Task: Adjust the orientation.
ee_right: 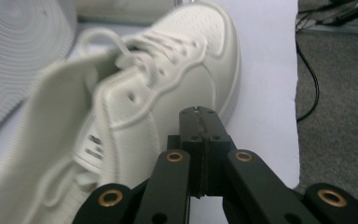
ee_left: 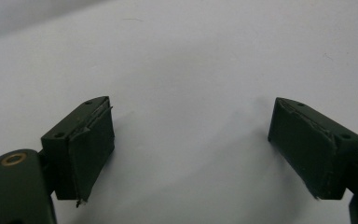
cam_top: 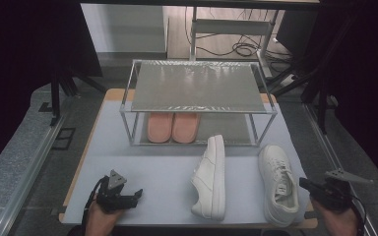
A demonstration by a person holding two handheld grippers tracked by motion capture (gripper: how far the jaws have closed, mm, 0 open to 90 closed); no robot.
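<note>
White sneakers, two of them, on the pale blue table (cam_top: 152, 172), in front of the metal shoe rack (cam_top: 197, 101). Right sneaker (cam_top: 278, 183) upright on its sole near the table's right edge, toe pointing away toward the rack, laces up. Left sneaker (cam_top: 211, 178) tipped onto its side, sole facing left, just left of the other and apart from it, toe near the rack's front rail. Seen up close in the right gripper view as well: upright sneaker (ee_right: 135, 107) with laces and eyelets facing up, ribbed sole of the tipped one (ee_right: 18, 56) at upper left.

Pair of pink slippers (cam_top: 172, 127) side by side on the rack's lower shelf, toward its left half; top shelf bare and shiny.

Left gripper (cam_top: 125, 199) low at the table's near left, held in a hand (cam_top: 101, 219), well apart from both sneakers. Jaws spread wide in its own view (ee_left: 191, 149), only bare table between the pads.

Right gripper (cam_top: 307, 186) at the near right corner, just beside the heel end of the upright sneaker, held by the other hand (cam_top: 337, 219). Jaws pressed together in its own view (ee_right: 200, 119), pads meeting with nothing between them, tip close to the sneaker's side; touching or not, impossible to tell.

Cables (cam_top: 241, 48) on the floor beyond the rack.
</note>
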